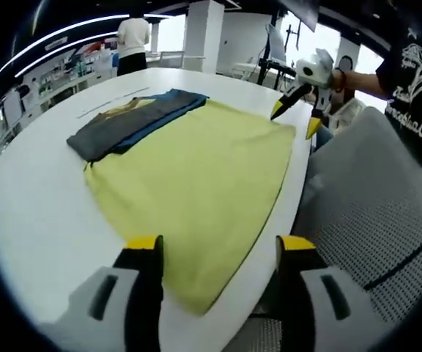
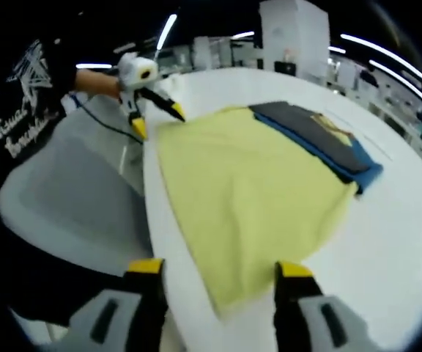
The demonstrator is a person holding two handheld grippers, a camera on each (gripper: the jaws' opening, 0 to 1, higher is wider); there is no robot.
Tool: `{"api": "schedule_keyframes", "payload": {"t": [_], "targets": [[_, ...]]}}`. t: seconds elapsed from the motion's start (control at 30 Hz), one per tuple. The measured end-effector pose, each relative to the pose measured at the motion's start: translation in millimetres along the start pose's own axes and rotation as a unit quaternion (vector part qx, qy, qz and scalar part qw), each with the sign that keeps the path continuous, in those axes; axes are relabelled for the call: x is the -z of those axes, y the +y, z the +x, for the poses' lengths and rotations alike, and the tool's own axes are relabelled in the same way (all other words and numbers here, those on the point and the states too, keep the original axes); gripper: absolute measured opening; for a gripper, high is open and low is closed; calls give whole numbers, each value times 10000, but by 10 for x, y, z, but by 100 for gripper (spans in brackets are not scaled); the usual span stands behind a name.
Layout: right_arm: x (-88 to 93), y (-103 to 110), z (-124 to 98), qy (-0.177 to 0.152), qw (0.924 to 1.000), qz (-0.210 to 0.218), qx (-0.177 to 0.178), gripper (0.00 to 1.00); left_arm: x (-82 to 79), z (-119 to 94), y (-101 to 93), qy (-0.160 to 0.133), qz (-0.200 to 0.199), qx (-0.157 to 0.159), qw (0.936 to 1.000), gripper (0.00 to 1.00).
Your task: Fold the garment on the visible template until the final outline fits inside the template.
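Note:
A yellow garment (image 1: pixel 196 176) lies spread flat on the white table (image 1: pixel 42 220), one corner hanging near the table's edge. My left gripper (image 1: pixel 220 246) stands open just above that near corner, holding nothing. My right gripper (image 1: pixel 296 121) comes in from the right, open, its yellow tips at the garment's far corner. In the right gripper view the same garment (image 2: pixel 247 198) runs away from my open right gripper (image 2: pixel 219 268), and the left gripper (image 2: pixel 158 123) hovers open at the opposite corner. Faint thin lines (image 1: pixel 112 105) mark the table beyond the stack.
A stack of folded garments (image 1: pixel 134 121), grey, blue and mustard, rests against the yellow garment's far side (image 2: pixel 321 139). A grey mesh chair (image 1: pixel 376 213) stands close to the table edge (image 2: pixel 64 198). Someone in a white top (image 1: pixel 132 40) stands at the back.

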State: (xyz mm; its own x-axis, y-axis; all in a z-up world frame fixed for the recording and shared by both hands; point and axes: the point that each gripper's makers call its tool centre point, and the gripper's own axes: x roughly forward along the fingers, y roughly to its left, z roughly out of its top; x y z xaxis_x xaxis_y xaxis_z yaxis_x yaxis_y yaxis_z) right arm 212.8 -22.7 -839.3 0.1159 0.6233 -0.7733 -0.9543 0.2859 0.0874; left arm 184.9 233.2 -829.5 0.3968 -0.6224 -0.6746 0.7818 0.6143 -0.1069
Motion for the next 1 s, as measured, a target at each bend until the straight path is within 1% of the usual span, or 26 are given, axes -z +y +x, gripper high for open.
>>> {"api": "schedule_keyframes", "payload": {"t": [0.1,0.23,0.3,0.33,0.37,0.43,0.47,0.53,0.67,0.7,0.77,0.8,0.9,0.97,1.0], "targets": [[61,-32,19,105,9999,-74,44,52,51,-9,32,182,114,-110,9997,54],[82,-57,9,159,9998,-74,105,44,103,-24,85,292,166,-129,9994,49],[108,-78,18,211,9996,-115,139,42,159,-36,133,440,274,-178,9985,47],[125,-83,25,245,9995,-153,146,42,149,-31,154,407,426,-190,9981,44],[133,-82,28,265,9994,-181,146,42,152,-28,160,414,423,-204,9980,44],[124,-54,27,250,9995,-169,91,44,171,-36,140,468,455,-138,9978,46],[124,-51,27,256,9995,-180,99,44,184,-39,117,506,547,-73,9972,47],[132,-80,27,270,9992,-224,173,40,203,-41,128,564,706,-108,9958,46],[124,-116,18,273,9990,-243,262,33,178,-47,193,559,623,-175,9963,39],[132,-154,16,300,9984,-337,346,31,176,-47,196,560,621,-184,9963,38],[131,-188,16,274,9983,-300,423,26,163,-49,202,555,597,-223,9964,36],[121,-192,10,253,9985,-245,419,25,158,-49,207,538,575,-243,9966,35],[122,-197,15,233,9985,-260,422,22,157,-55,253,480,450,-388,9971,31],[118,-182,25,205,9987,-235,397,19,161,-34,281,452,363,-502,9971,24],[119,-183,28,204,9986,-263,400,18,166,-26,290,464,373,-524,9969,18]]}}
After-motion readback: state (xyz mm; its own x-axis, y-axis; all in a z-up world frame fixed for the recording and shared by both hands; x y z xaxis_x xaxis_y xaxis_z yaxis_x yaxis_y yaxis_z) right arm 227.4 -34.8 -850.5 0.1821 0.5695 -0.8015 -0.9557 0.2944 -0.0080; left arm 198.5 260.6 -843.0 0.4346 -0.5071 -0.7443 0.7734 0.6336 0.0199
